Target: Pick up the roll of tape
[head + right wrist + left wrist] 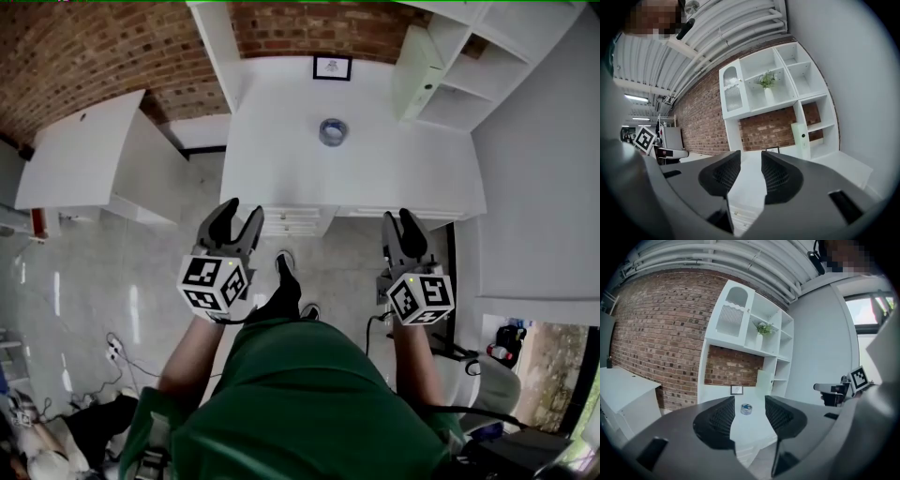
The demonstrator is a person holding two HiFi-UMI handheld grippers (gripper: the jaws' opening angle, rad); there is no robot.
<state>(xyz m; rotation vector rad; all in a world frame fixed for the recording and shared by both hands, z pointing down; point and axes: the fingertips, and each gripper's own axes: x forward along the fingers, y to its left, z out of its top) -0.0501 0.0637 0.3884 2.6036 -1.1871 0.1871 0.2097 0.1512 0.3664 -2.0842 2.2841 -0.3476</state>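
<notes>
Well ahead of the fingertips, the roll of tape (pixel 333 131) is seen lying on the white desk (pixel 412 173). The left gripper (pixel 234 214) is held parted wide and empty, the right gripper (pixel 398 218) narrowly parted, also empty.

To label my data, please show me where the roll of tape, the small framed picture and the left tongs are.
roll of tape (pixel 323 133), head view, left side of its ring.
framed picture (pixel 332 67), head view, middle of the frame.
left tongs (pixel 241 209), head view, midway between the fingertips.
</notes>
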